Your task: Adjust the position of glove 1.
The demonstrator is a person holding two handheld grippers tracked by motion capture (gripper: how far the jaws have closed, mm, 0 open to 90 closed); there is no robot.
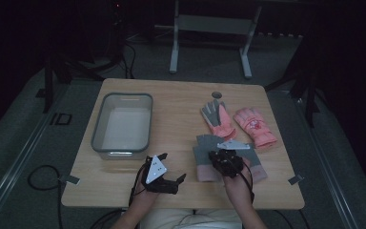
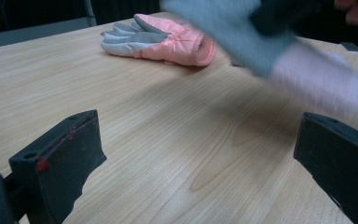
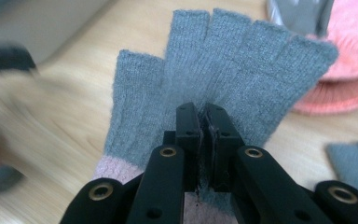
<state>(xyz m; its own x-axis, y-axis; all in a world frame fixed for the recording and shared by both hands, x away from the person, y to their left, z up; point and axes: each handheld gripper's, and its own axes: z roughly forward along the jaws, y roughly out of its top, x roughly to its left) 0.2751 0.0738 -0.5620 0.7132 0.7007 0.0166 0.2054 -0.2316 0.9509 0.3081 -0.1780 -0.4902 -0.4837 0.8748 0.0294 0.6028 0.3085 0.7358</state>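
The right tool (image 3: 204, 122) is clamped on the grey glove (image 3: 223, 70) near the surface's front edge — pickup under way. The left tool (image 2: 191, 154) gapes empty. Next — lift clear toward the bin (image 1: 98, 125), I'd judge.

bystanders on the wooden table (image 1: 171, 129)
grey plastic bin (image 1: 122, 125) at left; two pink ski gloves (image 1: 238, 123) far right.

Dim room — grey carpet (image 1: 24, 143), metal stand (image 1: 209, 28)

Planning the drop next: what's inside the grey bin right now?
The grey bin looks bare in the high view: a pale floor, no gloves in it. Its near wall hides a thin strip of the floor. The right gripper is clamped on a grey knit glove; the left gripper is open.
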